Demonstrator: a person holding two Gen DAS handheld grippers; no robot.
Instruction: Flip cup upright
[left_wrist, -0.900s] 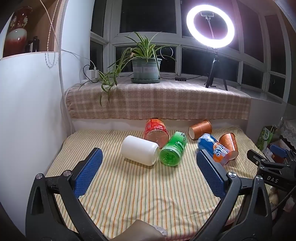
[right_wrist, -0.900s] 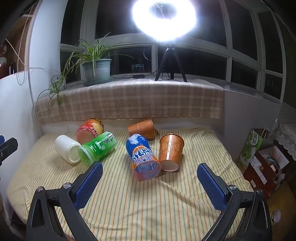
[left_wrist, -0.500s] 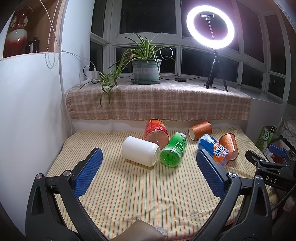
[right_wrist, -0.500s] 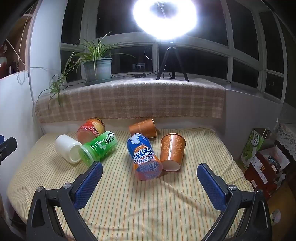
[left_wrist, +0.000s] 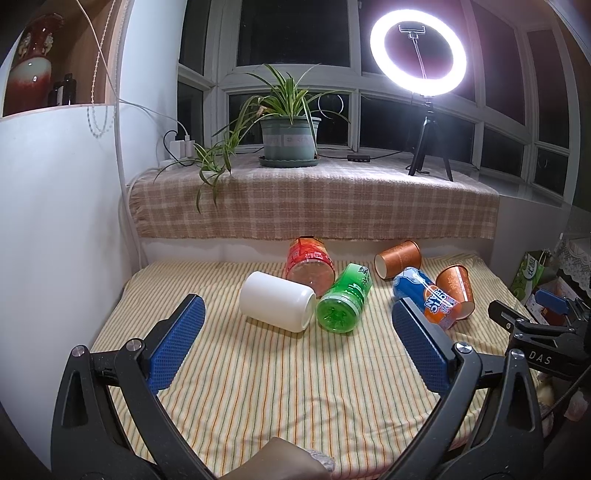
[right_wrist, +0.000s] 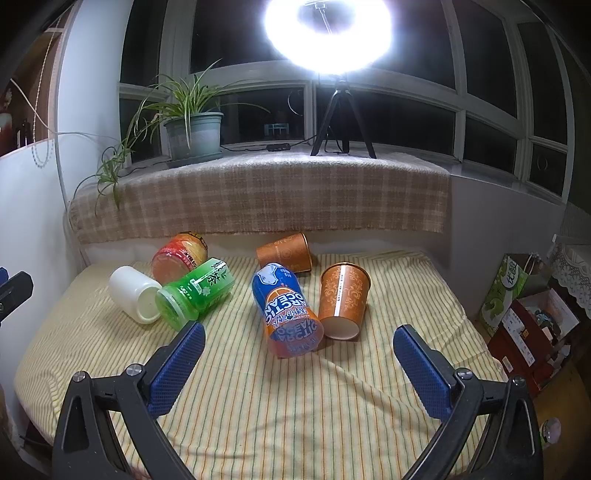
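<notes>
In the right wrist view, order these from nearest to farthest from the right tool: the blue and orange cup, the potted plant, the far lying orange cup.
From the right tool:
1. Blue and orange cup, on the striped cloth, centre.
2. Far lying orange cup, at the back of the cloth.
3. Potted plant, up on the sill, left.

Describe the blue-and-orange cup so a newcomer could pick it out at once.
Start at the striped cloth below the plaid-covered window ledge. Among the tipped cups there, it lies right of the green cup, beside a brown patterned cup. Only this blue-and-orange cup has large printed lettering.
</notes>
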